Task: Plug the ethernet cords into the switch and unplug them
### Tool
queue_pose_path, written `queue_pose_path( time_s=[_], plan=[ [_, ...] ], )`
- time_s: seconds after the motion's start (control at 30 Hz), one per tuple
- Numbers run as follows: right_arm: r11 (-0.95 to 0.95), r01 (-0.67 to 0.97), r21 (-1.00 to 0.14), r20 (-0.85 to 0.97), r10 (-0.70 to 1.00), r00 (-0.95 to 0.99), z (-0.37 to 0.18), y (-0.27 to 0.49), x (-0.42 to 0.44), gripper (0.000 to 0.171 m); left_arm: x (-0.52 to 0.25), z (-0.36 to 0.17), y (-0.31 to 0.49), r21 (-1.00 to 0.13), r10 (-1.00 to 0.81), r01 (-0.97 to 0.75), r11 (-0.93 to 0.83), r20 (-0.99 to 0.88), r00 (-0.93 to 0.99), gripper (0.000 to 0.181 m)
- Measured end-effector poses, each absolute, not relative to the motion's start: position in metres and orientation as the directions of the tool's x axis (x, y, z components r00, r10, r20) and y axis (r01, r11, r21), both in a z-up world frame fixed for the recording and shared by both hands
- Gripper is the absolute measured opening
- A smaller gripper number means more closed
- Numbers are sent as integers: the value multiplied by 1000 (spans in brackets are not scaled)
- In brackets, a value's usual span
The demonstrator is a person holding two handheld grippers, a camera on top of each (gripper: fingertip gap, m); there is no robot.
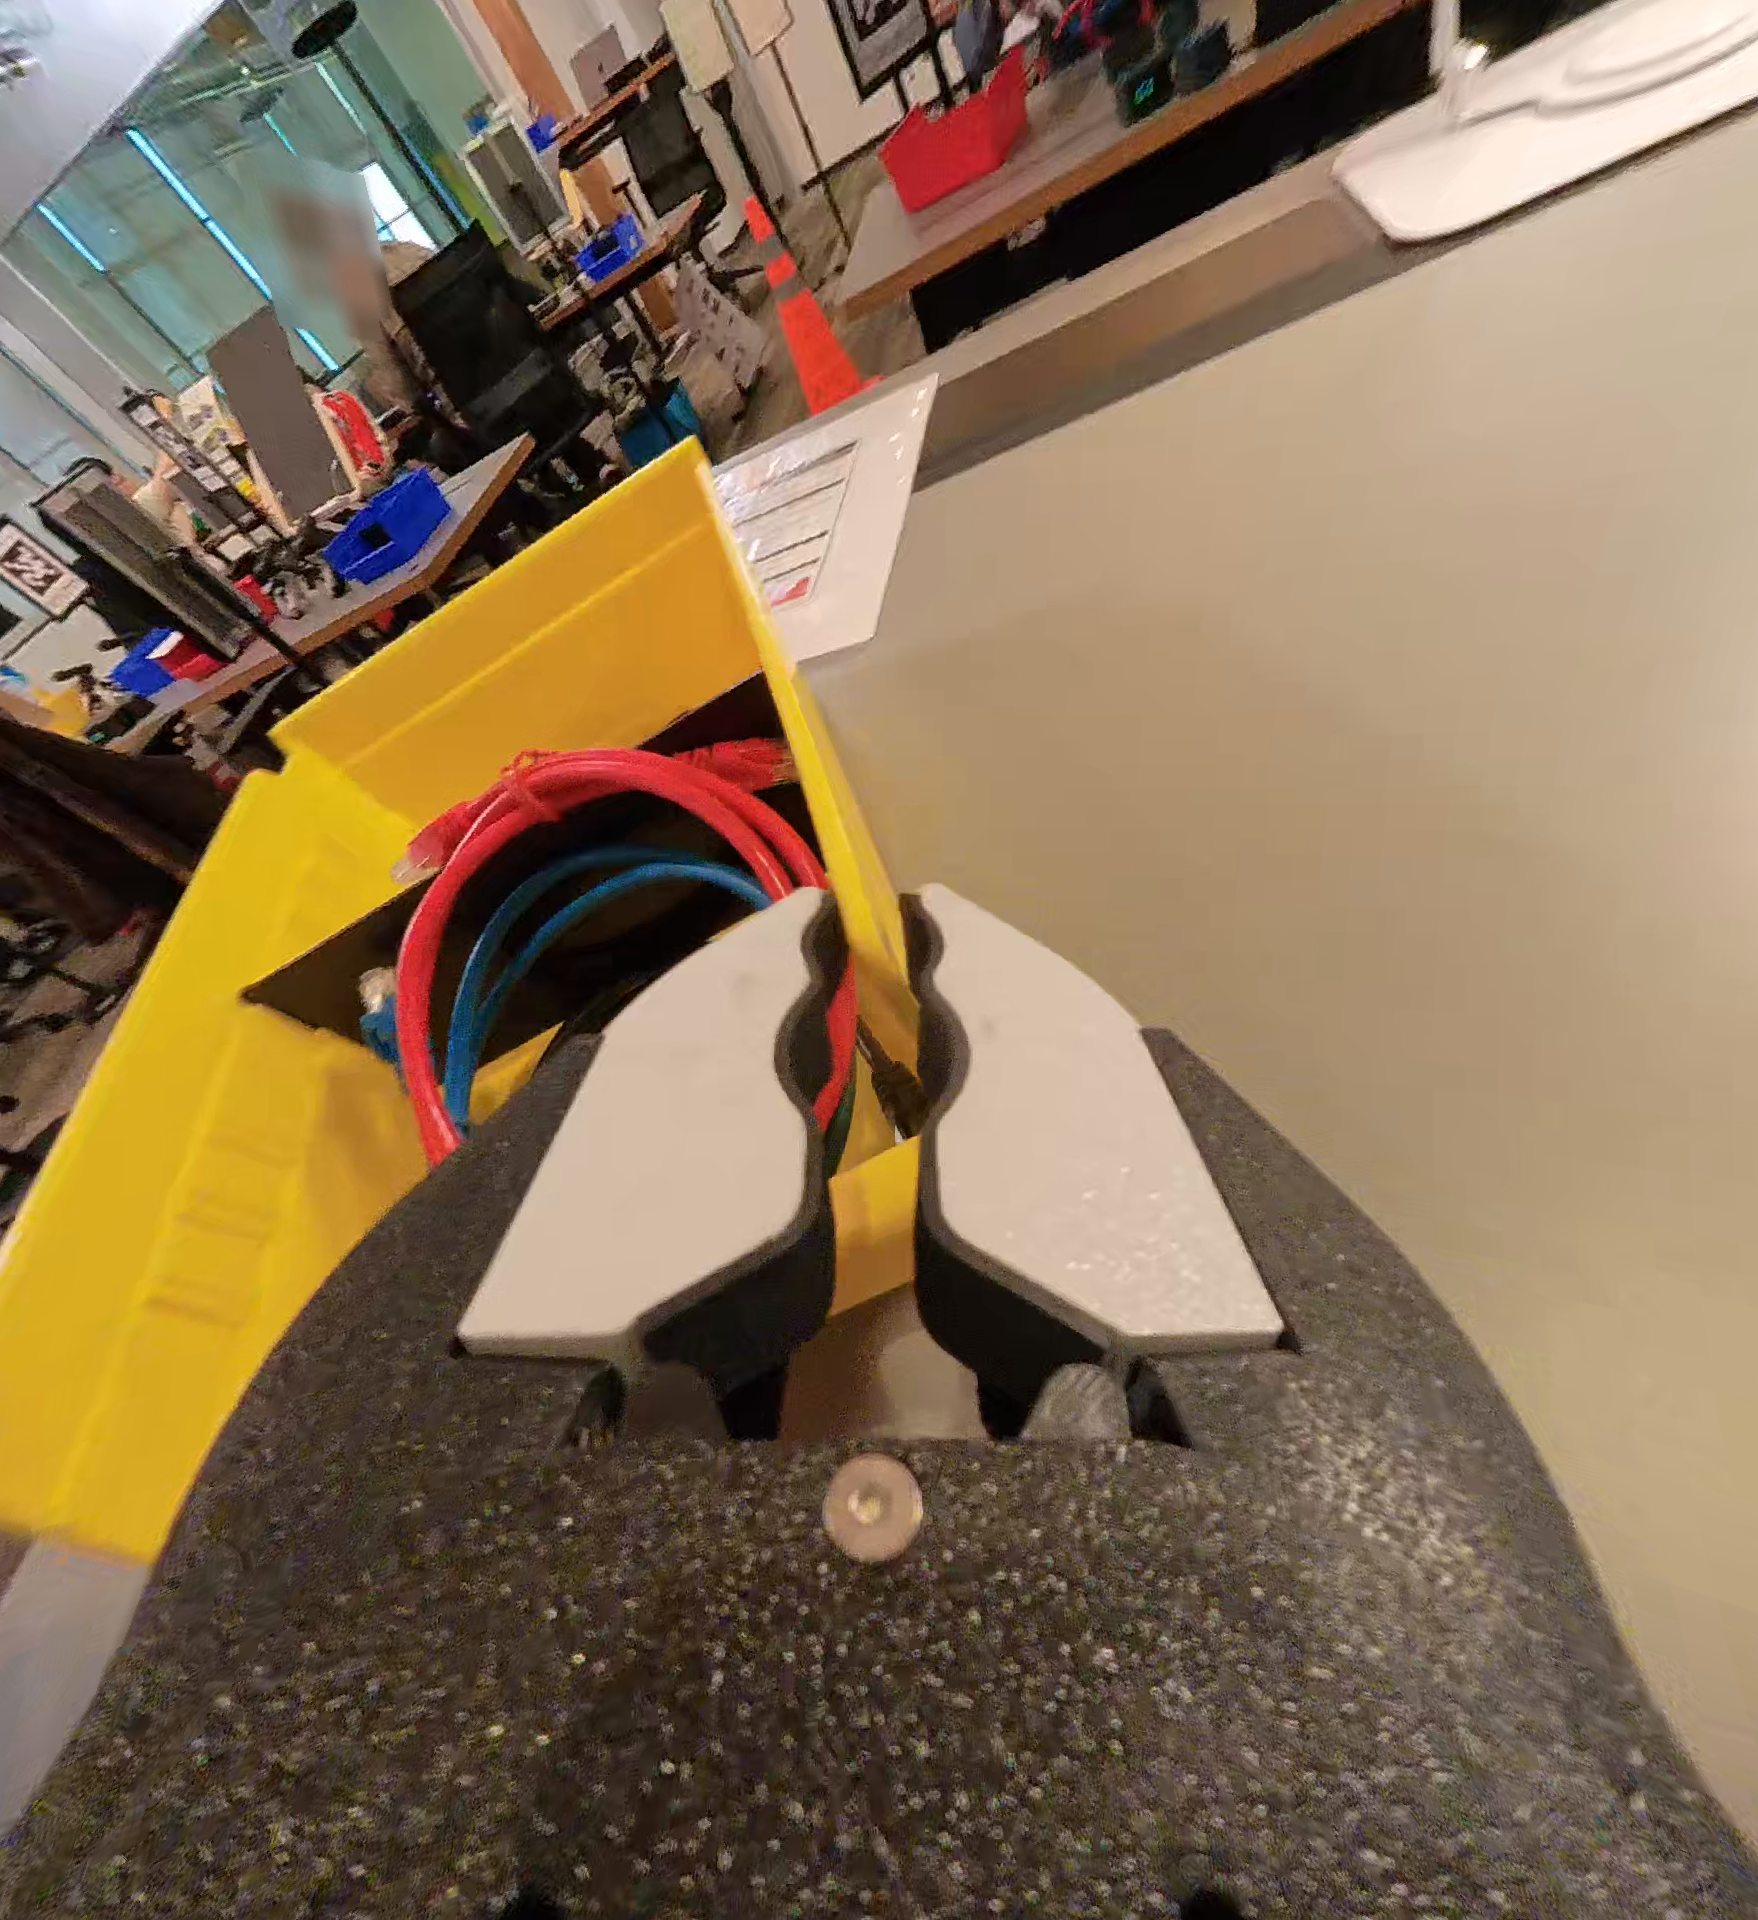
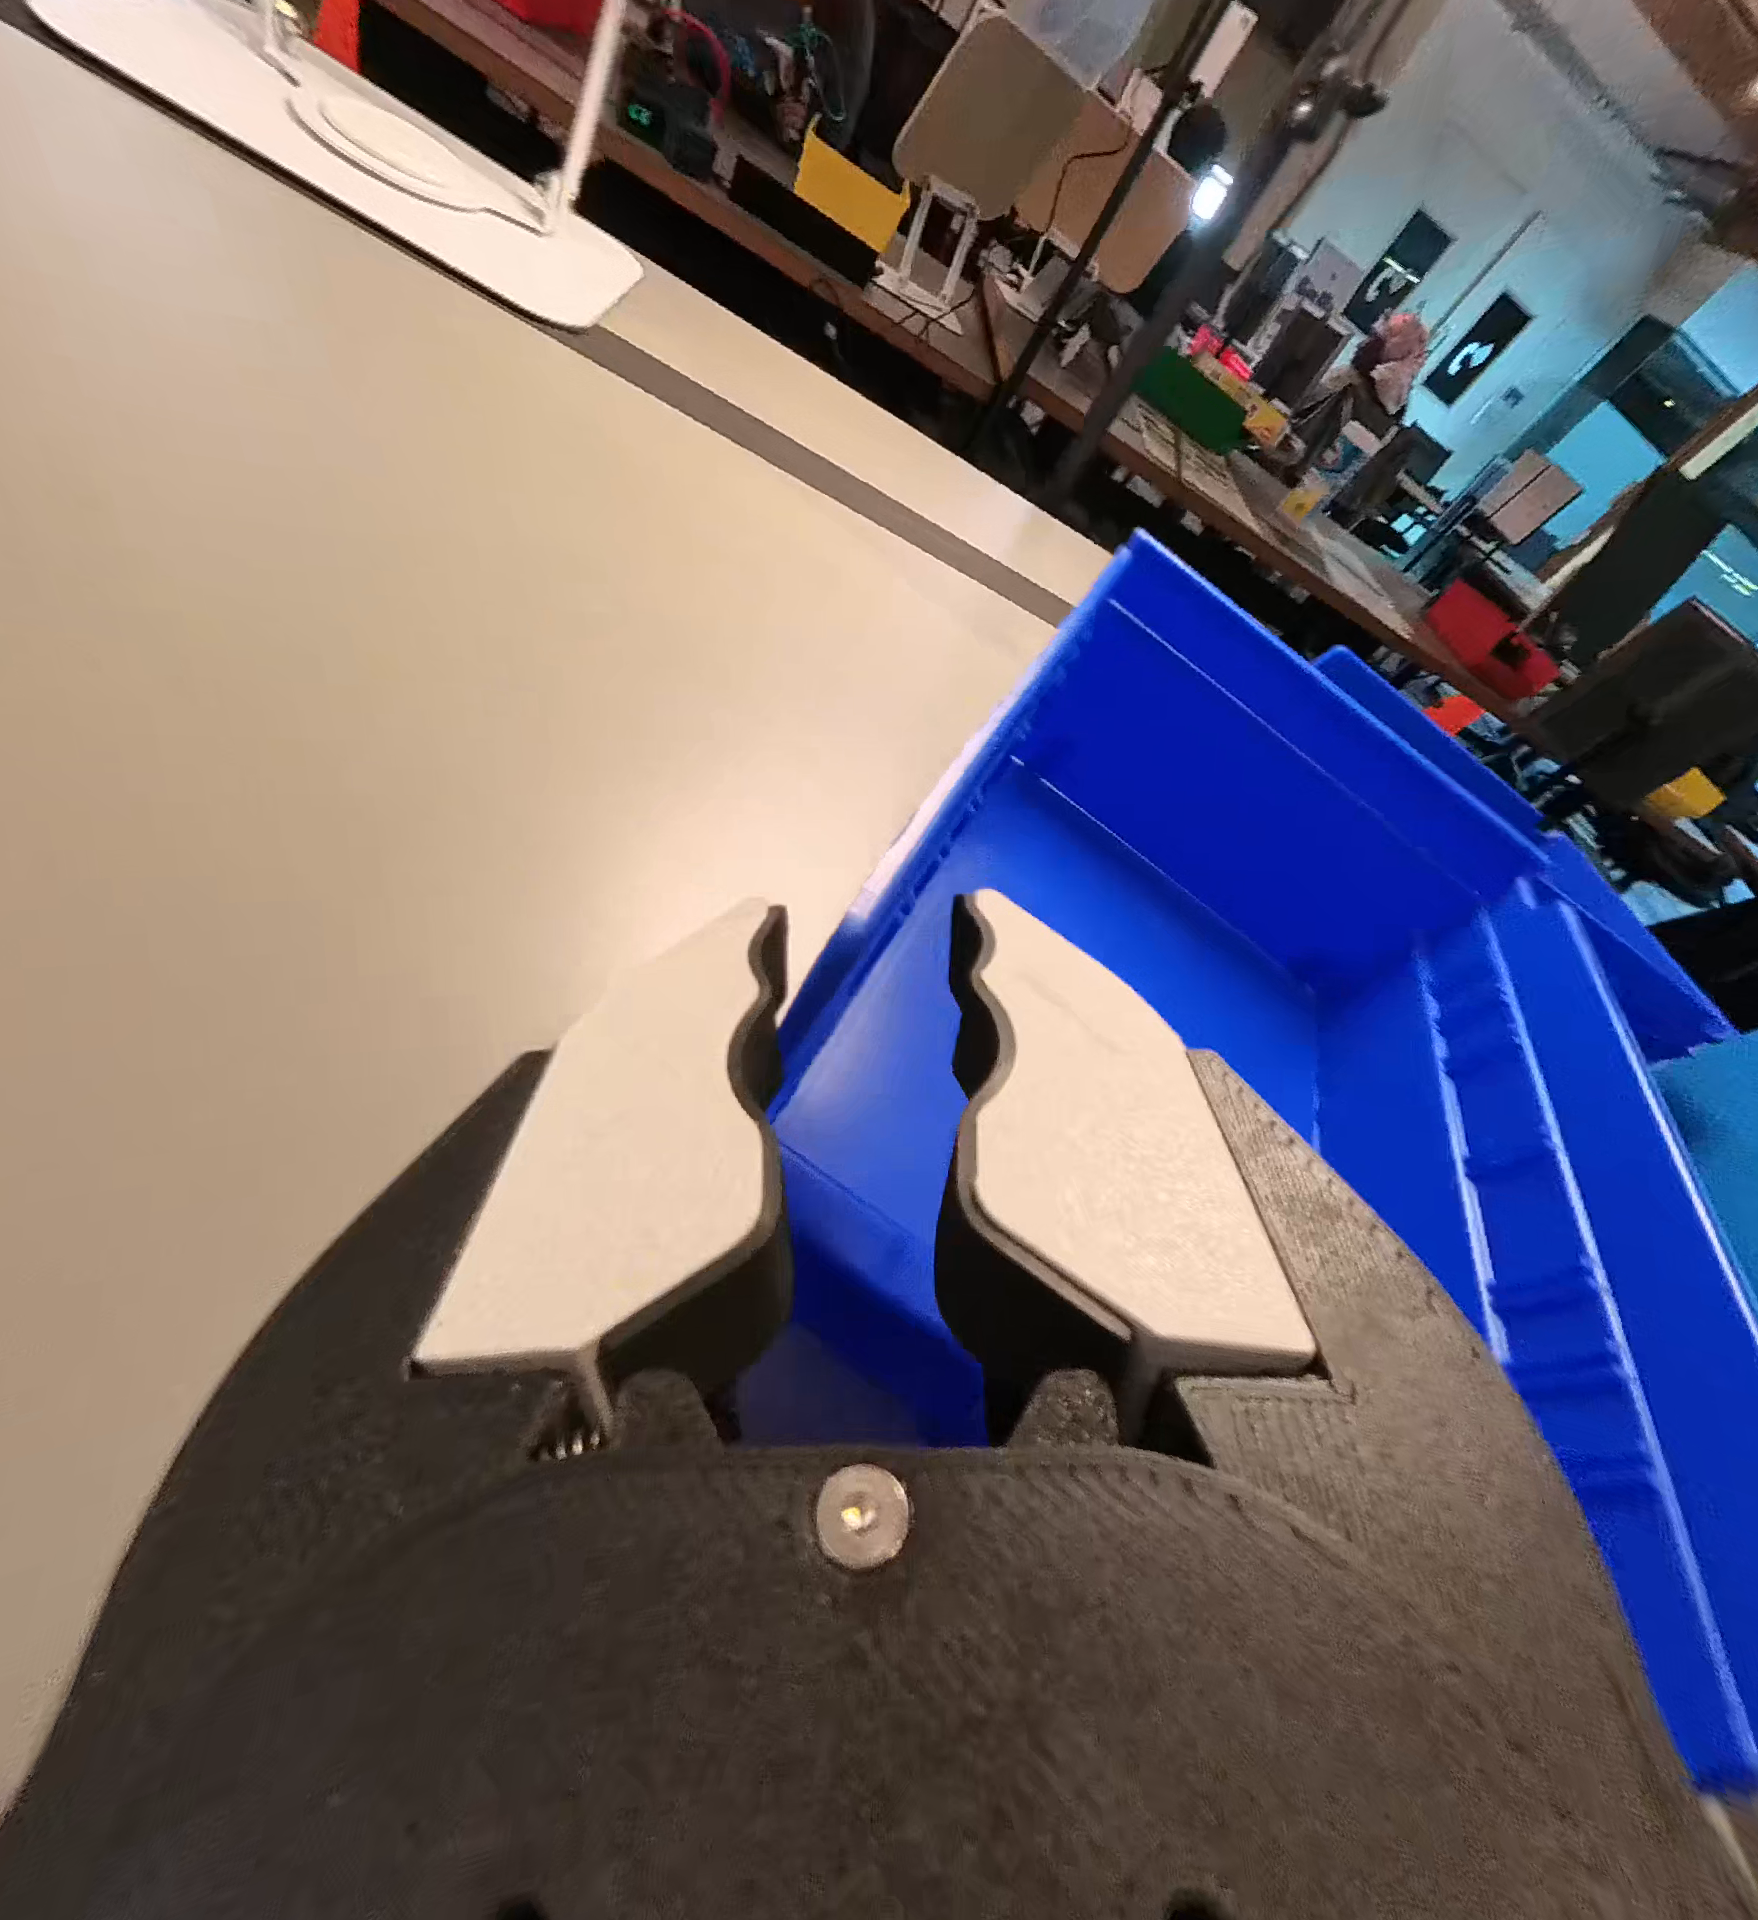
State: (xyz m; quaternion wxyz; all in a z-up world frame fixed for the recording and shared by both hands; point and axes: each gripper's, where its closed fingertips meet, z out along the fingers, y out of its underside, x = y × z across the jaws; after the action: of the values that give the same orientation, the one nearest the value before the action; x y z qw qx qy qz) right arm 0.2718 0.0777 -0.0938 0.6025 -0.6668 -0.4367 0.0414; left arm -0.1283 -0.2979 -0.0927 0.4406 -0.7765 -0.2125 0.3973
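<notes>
A yellow bin [image 1: 231, 1195] stands at the table's left edge in the left wrist view. It holds a coiled red ethernet cord [image 1: 636, 774] and a blue ethernet cord [image 1: 501, 956]. My left gripper [image 1: 870, 904] is shut on the yellow bin's right wall, one finger inside and one outside, with the red cord running past the inner finger. In the right wrist view a blue bin [image 2: 1270, 831] looks empty where I can see into it. My right gripper [image 2: 864, 914] straddles its left wall and is closed on the rim. No switch is in view.
Both bins rest on a beige table [image 1: 1374, 831], which also shows in the right wrist view [image 2: 283, 675]. A laminated sheet [image 1: 833, 530] lies behind the yellow bin. A white mat [image 2: 335, 156] lies at the table's far edge. Cluttered workbenches stand beyond. Tip to tip, the grippers are about 55 centimetres apart.
</notes>
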Motion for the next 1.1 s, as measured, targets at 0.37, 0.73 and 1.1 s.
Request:
queue_pose_path(
  time_s=[0.37,0.73,1.1],
  plan=[
    [42,602,-798,510,579,636,-99,111,299,13,-160,-111,-312,-813,697,54,-580,-461,550,9],
    [70,548,-833,468,617,633,-98,134,325,7,-167,-103,-329,-842,681,-31,-538,-456,573,9],
    [101,552,-828,463,680,569,-99,145,339,7,-175,-95,-340,-848,644,-108,-518,-470,604,6]
  ],
)
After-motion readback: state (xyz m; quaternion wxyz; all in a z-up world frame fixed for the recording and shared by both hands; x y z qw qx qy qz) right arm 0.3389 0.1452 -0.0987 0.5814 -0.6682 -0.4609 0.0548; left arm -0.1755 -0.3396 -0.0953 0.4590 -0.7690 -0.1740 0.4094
